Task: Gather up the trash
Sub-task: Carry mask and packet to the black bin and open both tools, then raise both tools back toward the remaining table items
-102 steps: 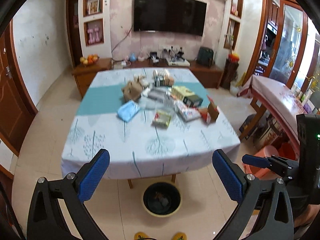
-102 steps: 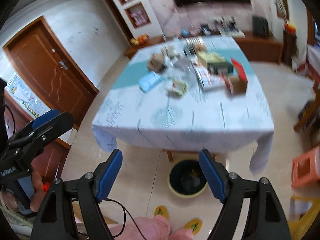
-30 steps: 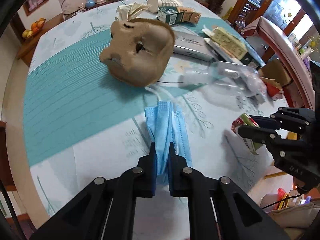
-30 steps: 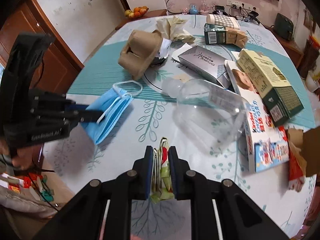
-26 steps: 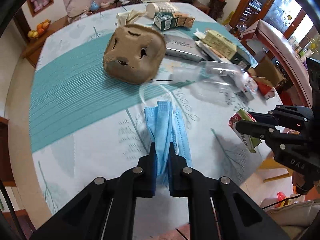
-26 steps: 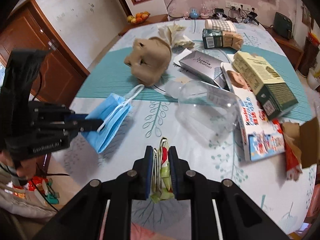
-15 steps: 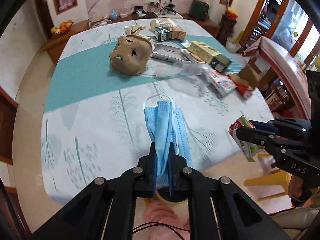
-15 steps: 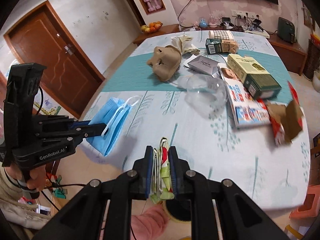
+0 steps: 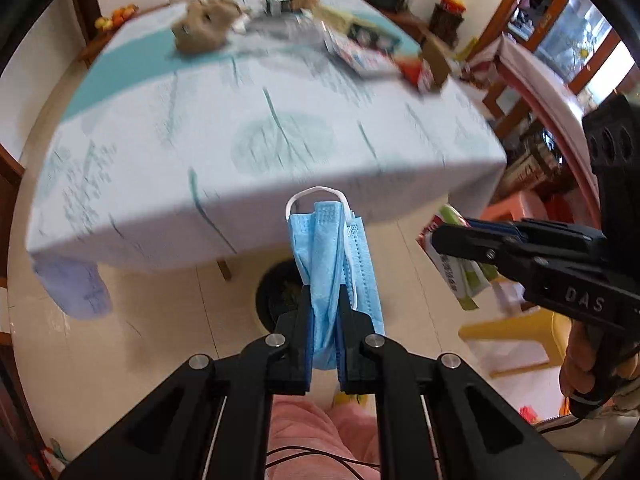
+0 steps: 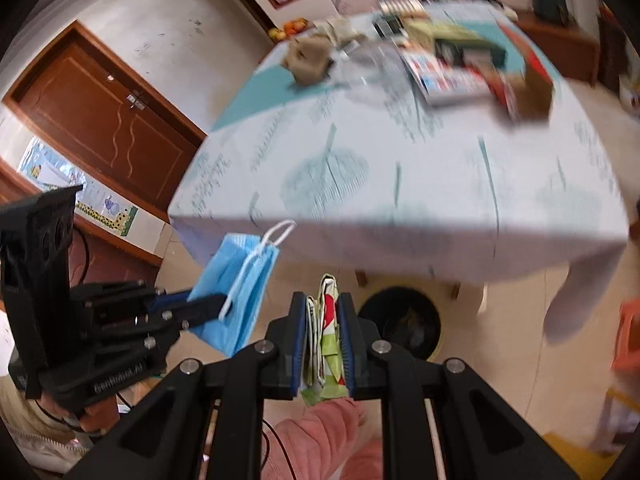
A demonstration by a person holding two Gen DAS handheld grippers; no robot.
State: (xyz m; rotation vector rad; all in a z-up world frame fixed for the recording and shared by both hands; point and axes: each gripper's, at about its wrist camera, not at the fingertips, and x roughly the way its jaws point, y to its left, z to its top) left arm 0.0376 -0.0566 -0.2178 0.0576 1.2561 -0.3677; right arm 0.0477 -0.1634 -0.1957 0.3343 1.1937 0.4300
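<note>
My left gripper is shut on a folded blue face mask that hangs out past the table's near edge. A green, white and red snack wrapper is pinched in my right gripper, which is shut. Each gripper also shows in the other view: the right gripper with the wrapper, the left gripper with the mask. Below them on the floor stands a black bin with a yellow rim, partly hidden behind the mask in the left wrist view, where the bin shows under the table.
The table with a pale leaf-print cloth carries more litter at its far side: a brown pulp cup carrier, a clear plastic bottle, boxes and cartons. A pink trouser leg is below. An orange stool stands right.
Both grippers have pulled back off the table with the mask and the wrapper still held. They now hang beyond its near edge, and the bin on the floor has come into view.
</note>
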